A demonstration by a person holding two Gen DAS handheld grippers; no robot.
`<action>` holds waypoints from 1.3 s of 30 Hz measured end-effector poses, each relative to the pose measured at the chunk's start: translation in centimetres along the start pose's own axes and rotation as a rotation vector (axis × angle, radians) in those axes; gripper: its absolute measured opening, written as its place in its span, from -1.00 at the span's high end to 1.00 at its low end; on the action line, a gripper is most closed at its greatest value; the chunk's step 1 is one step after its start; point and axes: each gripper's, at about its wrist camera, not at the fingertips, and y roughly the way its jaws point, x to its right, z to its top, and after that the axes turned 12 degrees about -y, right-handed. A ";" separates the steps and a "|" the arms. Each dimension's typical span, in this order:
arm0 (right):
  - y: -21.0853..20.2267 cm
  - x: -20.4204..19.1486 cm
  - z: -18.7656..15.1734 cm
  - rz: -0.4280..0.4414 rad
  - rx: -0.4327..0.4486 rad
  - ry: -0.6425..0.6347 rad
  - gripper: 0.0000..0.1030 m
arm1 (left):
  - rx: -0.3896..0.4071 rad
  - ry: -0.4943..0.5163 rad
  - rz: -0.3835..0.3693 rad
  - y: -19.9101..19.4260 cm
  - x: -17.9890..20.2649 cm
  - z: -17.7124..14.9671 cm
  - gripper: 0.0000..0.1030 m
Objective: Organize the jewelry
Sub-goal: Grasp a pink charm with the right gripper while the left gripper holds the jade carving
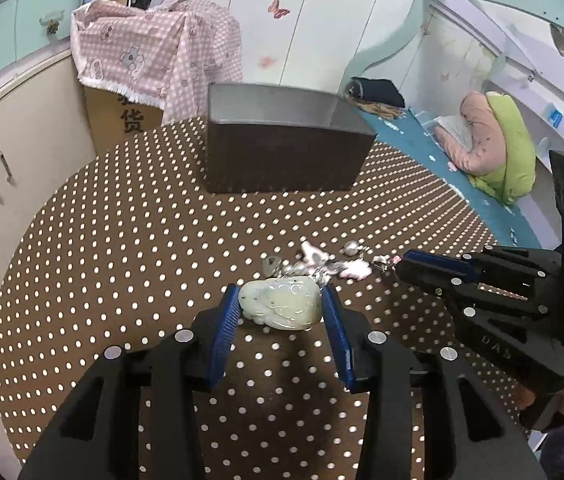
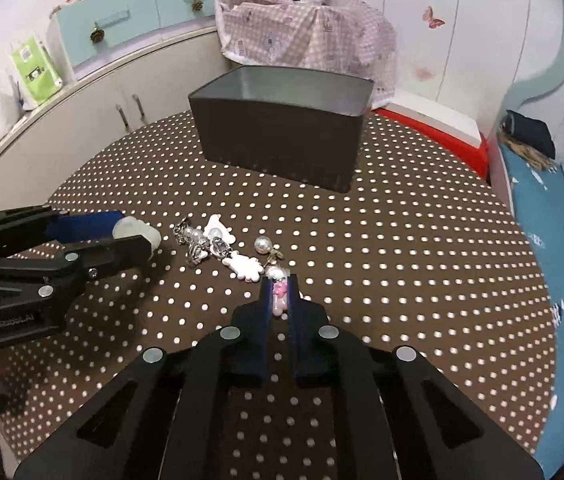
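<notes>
On the cardboard box (image 1: 122,116) beyond my left tongs (image 1: 282,300) I read the character 货; those tongs clamped the pale jade pendant (image 1: 280,304) between their blue pads; my right tongs (image 2: 280,292) had pinched shut on a small pink charm (image 2: 280,298); the loose trinkets (image 2: 218,246) lay between both; ahead stood the dark bin (image 2: 282,140), spotted cloth (image 2: 401,280) bare around it.

The worktop (image 1: 130,248) wears brown cloth dotted with white. The box (image 1: 282,156) at twelve o'clock is dark brown outside and grey inside. The carved pendant (image 1: 282,304) is pale green-white. A pink-and-white charm (image 2: 280,296) sits between blue pads (image 2: 268,300). A pink checked cloth (image 1: 150,56) drapes at eleven o'clock.
</notes>
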 end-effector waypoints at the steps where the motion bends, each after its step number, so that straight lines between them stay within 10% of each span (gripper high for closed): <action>1: -0.1 0.1 0.1 0.001 -0.008 -0.001 0.92 | 0.005 0.001 -0.003 -0.2 0.1 0.1 0.22; 33: 1.5 -1.5 0.7 -0.023 -0.048 -0.077 0.83 | -0.016 -0.028 -0.019 -0.3 -0.2 -0.3 0.22; 36: 1.4 -1.2 0.7 -0.027 -0.033 -0.053 -0.13 | -0.015 -0.035 -0.023 -0.4 -0.3 -0.3 0.22; 39: 1.2 -0.9 0.6 0.008 -0.019 -0.029 -0.17 | -0.012 -0.034 -0.024 -0.4 -0.4 -0.2 0.22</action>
